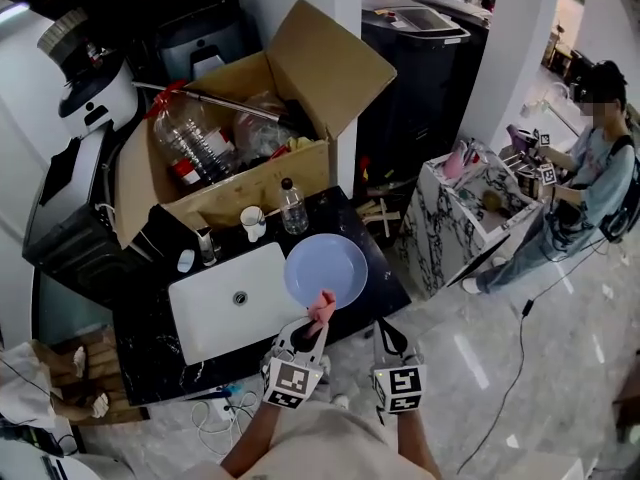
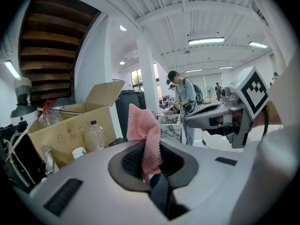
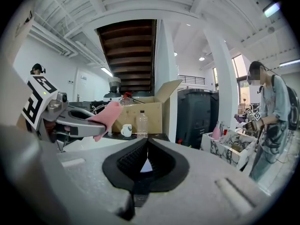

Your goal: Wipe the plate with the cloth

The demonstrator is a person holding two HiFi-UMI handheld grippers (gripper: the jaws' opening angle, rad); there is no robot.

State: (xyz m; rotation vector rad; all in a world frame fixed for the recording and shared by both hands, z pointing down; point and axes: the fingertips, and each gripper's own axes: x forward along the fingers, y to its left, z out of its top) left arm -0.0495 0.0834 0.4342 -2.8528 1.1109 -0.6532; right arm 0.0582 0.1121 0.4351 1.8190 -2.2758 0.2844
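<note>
My left gripper point(image 1: 318, 320) is clenched on the pink cloth point(image 1: 322, 305), which touches the lower edge of the blue plate point(image 1: 325, 268) at the middle of the frame. My right gripper point(image 1: 386, 336) seems closed on the plate's rim. I judge the wiping is only beginning; next I must press the cloth flat and sweep across. Under the plate are 1 white sink point(image 1: 215, 318) and a black counter point(image 1: 150, 358). A cardboard box point(image 1: 250, 98) stands upper left, 1 person point(image 1: 590, 168) at the right.
</note>
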